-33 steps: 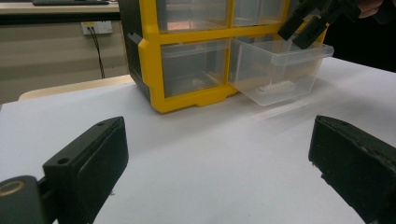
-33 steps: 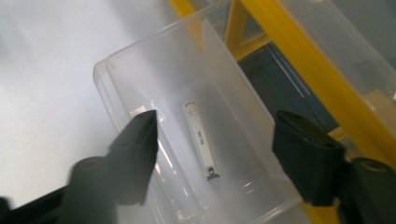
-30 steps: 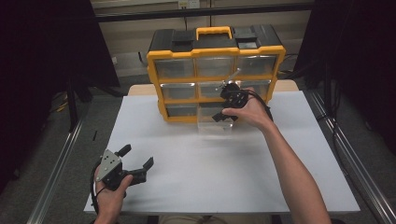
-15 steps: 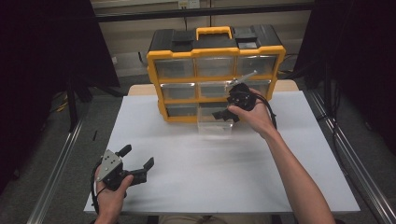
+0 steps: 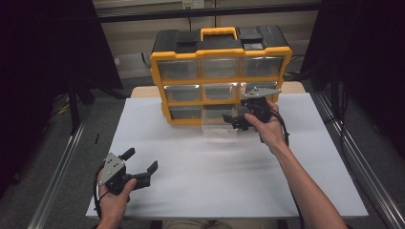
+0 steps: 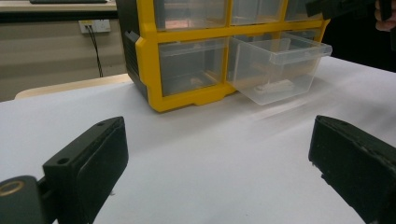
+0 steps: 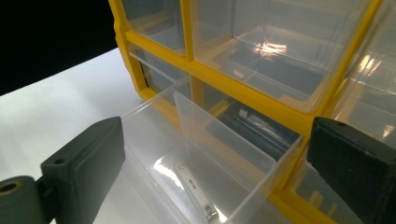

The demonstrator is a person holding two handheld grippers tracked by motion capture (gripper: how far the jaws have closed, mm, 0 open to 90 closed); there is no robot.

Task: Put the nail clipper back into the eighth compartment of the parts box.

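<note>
High view, centre frame: the right gripper (image 5: 235, 120) hangs released over the pulled-out drawer (image 5: 218, 125), ready to reach inside; lower left, the left gripper (image 5: 142, 164) waits unclenched.

A desk (image 5: 305, 167) covered by a white sheet was seen across the lower centre of the high view. A yellow and black drawer cabinet (image 5: 219, 71) was set on its far edge, at upper centre. The cabinet's bottom-middle clear drawer (image 5: 220, 125) was pulled out over the white surface, a small metal piece (image 7: 196, 191) lying inside.
</note>
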